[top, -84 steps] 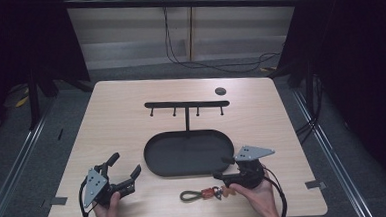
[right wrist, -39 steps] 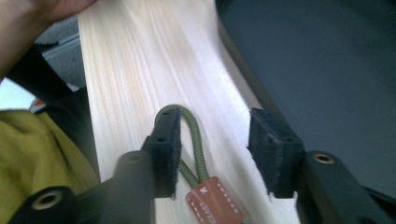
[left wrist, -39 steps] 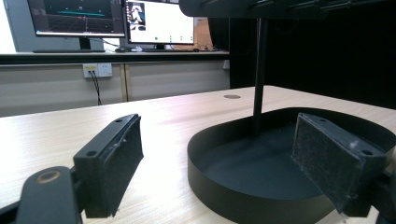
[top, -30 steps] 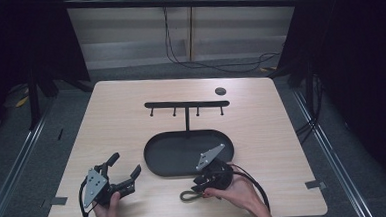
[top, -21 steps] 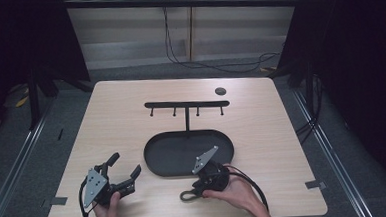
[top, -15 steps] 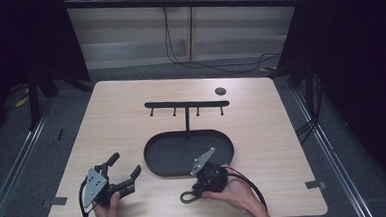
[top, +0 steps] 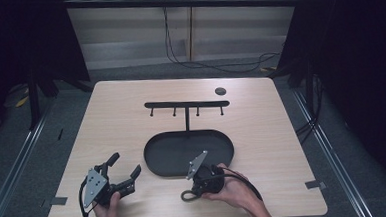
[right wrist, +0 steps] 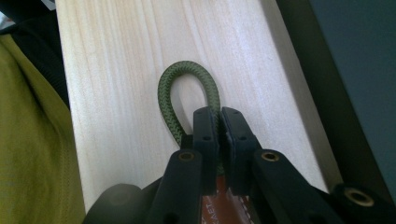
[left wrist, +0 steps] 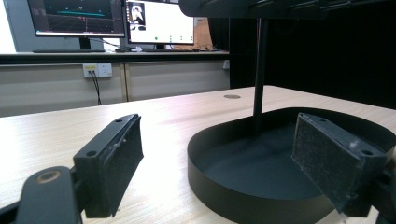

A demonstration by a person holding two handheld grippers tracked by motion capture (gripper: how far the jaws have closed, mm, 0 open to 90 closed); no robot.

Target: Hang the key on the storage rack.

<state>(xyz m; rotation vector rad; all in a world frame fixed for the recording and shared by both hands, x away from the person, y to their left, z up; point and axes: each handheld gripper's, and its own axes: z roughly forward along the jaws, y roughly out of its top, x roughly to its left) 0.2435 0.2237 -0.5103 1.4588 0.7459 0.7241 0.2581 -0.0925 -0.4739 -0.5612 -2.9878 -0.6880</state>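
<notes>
Your right gripper [top: 194, 189] sits near the front edge of the surface [top: 121, 117], just in front of the black oval tray [top: 156, 160]. Its fingers [right wrist: 205, 128] have just been closing and are now clamped on one strand of the green cord loop [right wrist: 169, 100]. In the right gripper view the loop lies flat on the wood, arching out past the fingertips, with a brown leather piece [right wrist: 219, 203] tucked low between the fingers. In the high view the loop [top: 187, 196] pokes out toward your left gripper.

Your left gripper [top: 125, 169] rests at the front left of the surface, well apart from the cord. Its fingers [left wrist: 114, 161] stand wide apart with nothing between them, pointing toward the tray's near wall [left wrist: 243, 200]. A black post [left wrist: 259, 74] rises from the tray to a hook bar [top: 187, 104]. A small dark disc [top: 220, 91] lies near the far edge of the surface.
</notes>
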